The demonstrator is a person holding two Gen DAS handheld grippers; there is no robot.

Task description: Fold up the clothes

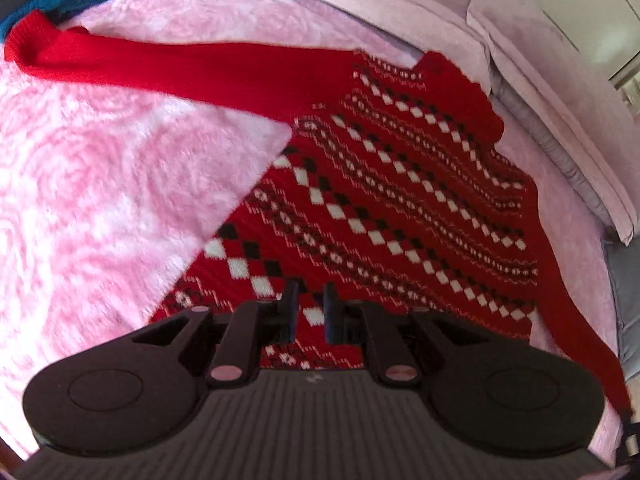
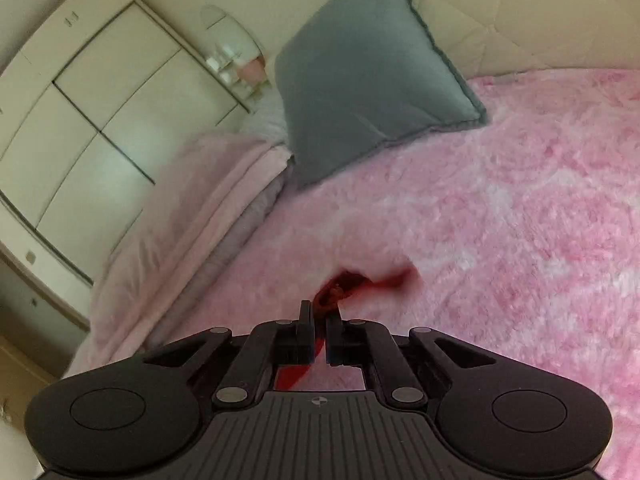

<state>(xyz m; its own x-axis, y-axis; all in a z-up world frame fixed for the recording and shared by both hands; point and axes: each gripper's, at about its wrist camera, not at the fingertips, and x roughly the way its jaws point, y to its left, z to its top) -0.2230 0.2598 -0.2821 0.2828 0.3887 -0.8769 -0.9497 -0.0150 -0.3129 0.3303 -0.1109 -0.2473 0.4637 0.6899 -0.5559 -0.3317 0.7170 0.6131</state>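
Red patterned sweater [image 1: 380, 208] spread flat on the pink bed [image 1: 100, 200] for folding, left tongs [image 1: 308, 312] nearly closed above its hem holding nothing, right tongs [image 2: 319, 330] pinching red sleeve fabric, likely to fold inward.

A fluffy pink blanket [image 2: 500, 208] is covering the bed. A grey cushion [image 2: 368, 76] is leaning against the cream headboard [image 2: 520, 16]. White wardrobe doors [image 2: 80, 120] are standing alongside.
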